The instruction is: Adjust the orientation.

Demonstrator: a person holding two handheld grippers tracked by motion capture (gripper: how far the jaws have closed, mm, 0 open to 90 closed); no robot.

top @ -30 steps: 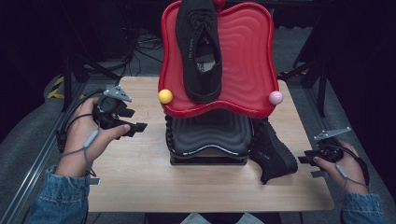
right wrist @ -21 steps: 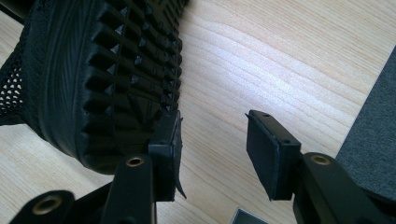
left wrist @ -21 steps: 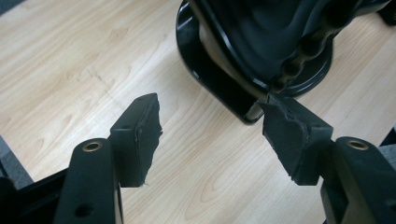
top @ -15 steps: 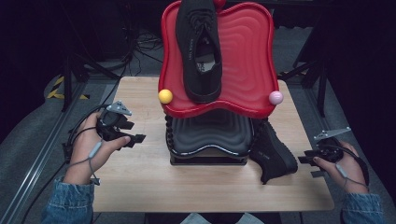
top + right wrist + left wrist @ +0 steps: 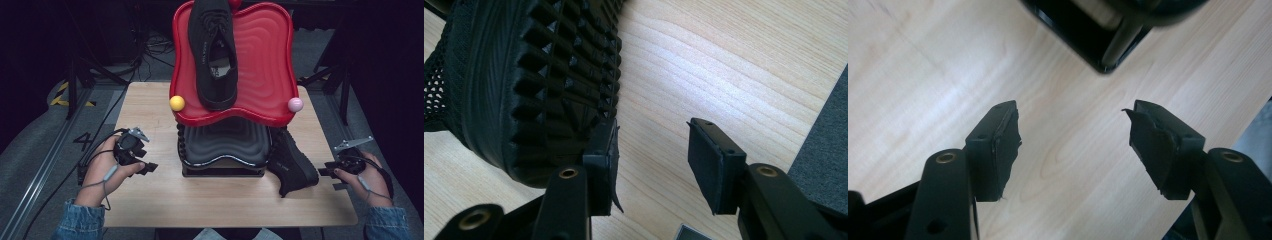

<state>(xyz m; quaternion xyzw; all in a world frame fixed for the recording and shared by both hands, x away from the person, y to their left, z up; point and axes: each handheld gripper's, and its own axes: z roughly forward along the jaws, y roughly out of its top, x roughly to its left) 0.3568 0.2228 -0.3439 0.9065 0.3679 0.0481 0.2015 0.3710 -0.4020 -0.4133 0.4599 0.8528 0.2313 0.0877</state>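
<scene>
A black shoe lies on the tilted red top tray of a two-tier rack. A second black shoe rests on its side on the wooden table, against the rack's right side. My left gripper is low over the table, left of the rack's black lower tier. Its jaws are open over bare wood. My right gripper is just right of the fallen shoe and open. One of its fingers is beside the treaded sole, with nothing between the jaws.
A yellow ball and a pink ball sit at the red tray's front corners. The rack's black base corner lies ahead of my left gripper. Cables and stand legs crowd the dark floor behind the table.
My left hand has come down and toward the near edge of the table, jaws still open. The right hand and both shoes have stayed put.
</scene>
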